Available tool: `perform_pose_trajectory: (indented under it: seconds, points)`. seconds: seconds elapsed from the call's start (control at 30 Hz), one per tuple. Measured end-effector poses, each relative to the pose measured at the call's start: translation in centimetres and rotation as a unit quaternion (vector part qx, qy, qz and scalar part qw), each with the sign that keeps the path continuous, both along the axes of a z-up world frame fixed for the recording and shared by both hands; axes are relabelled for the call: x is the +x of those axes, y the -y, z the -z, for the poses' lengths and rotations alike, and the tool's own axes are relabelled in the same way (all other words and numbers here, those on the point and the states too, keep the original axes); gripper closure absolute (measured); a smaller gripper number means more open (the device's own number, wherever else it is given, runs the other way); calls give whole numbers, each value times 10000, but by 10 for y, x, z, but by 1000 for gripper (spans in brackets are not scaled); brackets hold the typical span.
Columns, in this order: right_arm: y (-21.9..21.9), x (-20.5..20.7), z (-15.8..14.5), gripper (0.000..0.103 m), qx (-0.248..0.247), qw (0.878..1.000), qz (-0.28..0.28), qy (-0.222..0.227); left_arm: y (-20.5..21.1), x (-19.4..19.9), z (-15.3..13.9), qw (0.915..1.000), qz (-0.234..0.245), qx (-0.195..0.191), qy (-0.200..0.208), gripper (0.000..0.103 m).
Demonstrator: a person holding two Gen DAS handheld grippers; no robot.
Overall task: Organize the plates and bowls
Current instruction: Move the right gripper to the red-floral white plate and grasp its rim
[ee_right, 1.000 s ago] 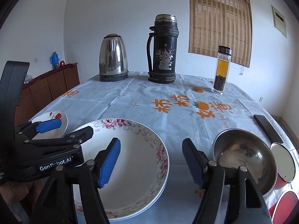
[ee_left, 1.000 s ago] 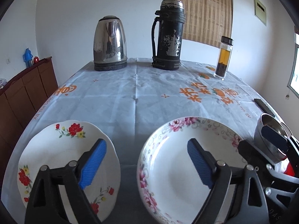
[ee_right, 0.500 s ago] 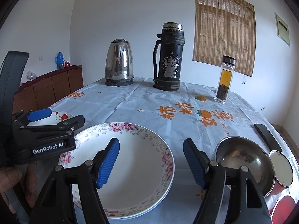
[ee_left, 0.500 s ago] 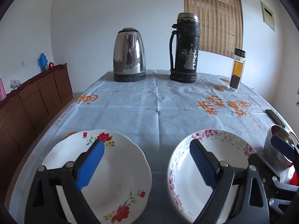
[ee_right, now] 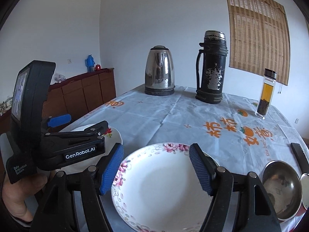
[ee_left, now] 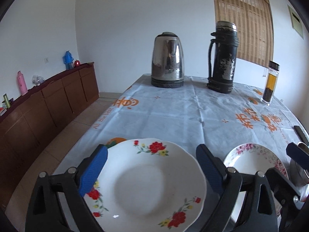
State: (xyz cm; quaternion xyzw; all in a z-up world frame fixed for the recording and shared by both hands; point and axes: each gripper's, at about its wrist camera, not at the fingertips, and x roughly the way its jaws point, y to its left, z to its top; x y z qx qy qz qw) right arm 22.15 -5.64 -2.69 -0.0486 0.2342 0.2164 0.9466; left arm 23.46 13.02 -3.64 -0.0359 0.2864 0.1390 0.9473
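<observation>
A white plate with red flowers point(ee_left: 143, 183) lies on the tablecloth near the front left corner. My left gripper point(ee_left: 150, 172) hangs over it, open, one blue pad off each side of the plate. To its right lies a deeper plate with a pink flower rim point(ee_right: 164, 189), also in the left wrist view point(ee_left: 251, 160). My right gripper point(ee_right: 156, 170) is open above that plate, pads clear of it. A steel bowl point(ee_right: 280, 189) stands further right, with a red-rimmed bowl point(ee_right: 305, 187) at the frame edge. The left gripper point(ee_right: 81, 123), held by a hand, shows at the left.
At the back of the table stand a steel kettle point(ee_left: 167, 61), a black flask point(ee_left: 222, 58) and a tea bottle point(ee_right: 265, 94). A black remote point(ee_right: 299, 154) lies at the right edge. A wooden sideboard point(ee_left: 48, 104) runs along the left wall, across a strip of floor.
Both grippers swung left and rose a little. The left one went from straddling the gap between the plates to framing the red-flower plate; the right now frames the pink-rimmed plate. Both stayed open.
</observation>
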Motion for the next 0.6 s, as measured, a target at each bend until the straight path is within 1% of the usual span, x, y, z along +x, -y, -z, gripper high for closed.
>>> perform_pose_trajectory:
  seconds: [0.1, 0.23, 0.3, 0.37, 0.43, 0.5, 0.53, 0.6]
  points:
    - [-15, 3, 1, 31, -11, 9998, -198, -56, -22, -6, 4, 9997, -227, 27, -117, 9]
    - [-37, 10, 8, 31, -161, 9987, -415, -231, -48, -13, 15, 9983, -486, 73, -303, 9]
    - [-46, 13, 12, 40, -201, 9980, -501, -328, -59, -14, 21, 9976, -593, -18, -361, 9]
    - [-54, 15, 16, 45, -262, 9970, -577, -439, -66, -13, 27, 9968, -682, -128, -399, 10]
    - [-61, 19, 21, 47, -349, 9961, -599, -541, -67, -10, 32, 9965, -672, -202, -452, 15]
    - [-66, 22, 25, 49, -411, 9952, -618, -632, -65, -7, 34, 9966, -606, -192, -518, 20]
    - [-69, 24, 26, 49, -441, 9949, -618, -664, -63, -6, 35, 9967, -590, -167, -532, 20]
    - [-76, 26, 28, 55, -519, 9943, -622, -695, -64, -6, 36, 9967, -566, -196, -555, 20]
